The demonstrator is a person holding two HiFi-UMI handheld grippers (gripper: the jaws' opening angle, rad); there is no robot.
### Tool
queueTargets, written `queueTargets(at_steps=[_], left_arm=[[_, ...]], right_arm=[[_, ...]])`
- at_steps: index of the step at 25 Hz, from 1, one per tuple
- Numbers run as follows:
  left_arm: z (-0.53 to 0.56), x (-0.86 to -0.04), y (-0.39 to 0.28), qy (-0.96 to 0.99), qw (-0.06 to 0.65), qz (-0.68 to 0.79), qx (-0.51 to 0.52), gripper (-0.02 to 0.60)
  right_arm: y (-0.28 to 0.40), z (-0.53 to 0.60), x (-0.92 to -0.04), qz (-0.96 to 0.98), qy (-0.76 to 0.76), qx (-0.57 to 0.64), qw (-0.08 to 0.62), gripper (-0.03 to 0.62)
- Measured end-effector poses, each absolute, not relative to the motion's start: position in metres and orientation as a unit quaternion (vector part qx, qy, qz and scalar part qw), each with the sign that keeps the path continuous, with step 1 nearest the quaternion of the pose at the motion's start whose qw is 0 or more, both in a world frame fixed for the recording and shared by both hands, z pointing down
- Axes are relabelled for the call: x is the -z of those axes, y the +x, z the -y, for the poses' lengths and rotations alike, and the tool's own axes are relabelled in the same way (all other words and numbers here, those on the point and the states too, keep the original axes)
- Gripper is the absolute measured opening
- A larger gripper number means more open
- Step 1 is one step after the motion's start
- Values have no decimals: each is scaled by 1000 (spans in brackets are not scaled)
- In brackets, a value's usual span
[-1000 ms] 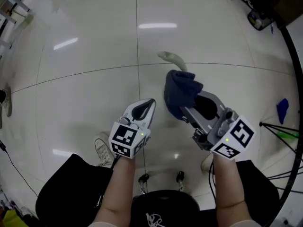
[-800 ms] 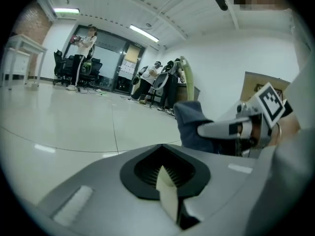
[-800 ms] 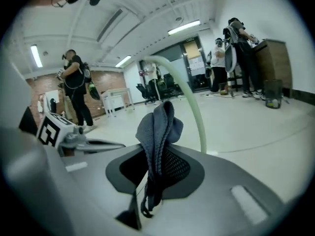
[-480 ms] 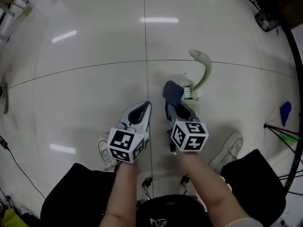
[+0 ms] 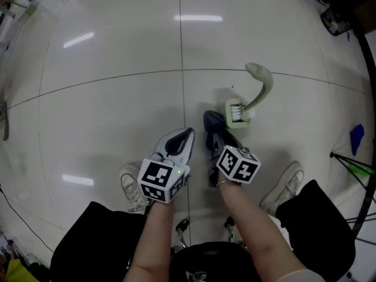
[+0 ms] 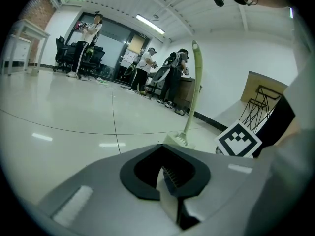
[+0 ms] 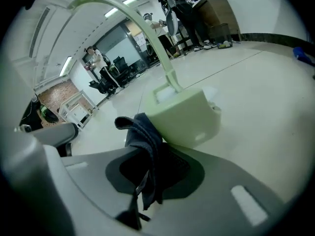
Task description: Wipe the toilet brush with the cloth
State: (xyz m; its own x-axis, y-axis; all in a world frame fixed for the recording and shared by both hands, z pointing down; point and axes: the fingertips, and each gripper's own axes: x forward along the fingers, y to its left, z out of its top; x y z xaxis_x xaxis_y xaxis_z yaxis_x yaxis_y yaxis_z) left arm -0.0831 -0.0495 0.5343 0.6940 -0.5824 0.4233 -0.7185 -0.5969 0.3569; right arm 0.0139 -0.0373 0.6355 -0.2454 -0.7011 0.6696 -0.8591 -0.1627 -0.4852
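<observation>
The right tongs, clamping the cloth, have moved so the brush stands just ahead, ready for wiping; the left tongs are closed on nothing.

We see only the tip of the cloth past the right gripper; the left gripper hides the foot of the brush.

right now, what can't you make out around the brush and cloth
Whether the cloth touches the holder: they overlap in the right gripper view; the head view is too small.
Holder's base: left gripper view, cut off by the left hand-held gripper's own body.
Tips of the right hand-held gripper: head view, covered by the cloth.
Blue item at the head view's right edge: too small to identify.
</observation>
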Motion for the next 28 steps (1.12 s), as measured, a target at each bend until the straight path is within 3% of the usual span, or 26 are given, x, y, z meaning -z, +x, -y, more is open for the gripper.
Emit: queueTargets(at_steps=[8, 16, 28], left_arm=[[51, -525, -81, 886, 252, 367, -125, 6], [56, -515, -86, 887, 250, 373, -112, 6], [57, -520, -76, 889, 250, 364, -121, 6]], right_arm=[[6, -7, -635, 601, 602, -520, 71, 69], [-20, 66, -581, 649, 570, -504, 4, 69], [20, -4, -642, 568, 599, -564, 21, 69]])
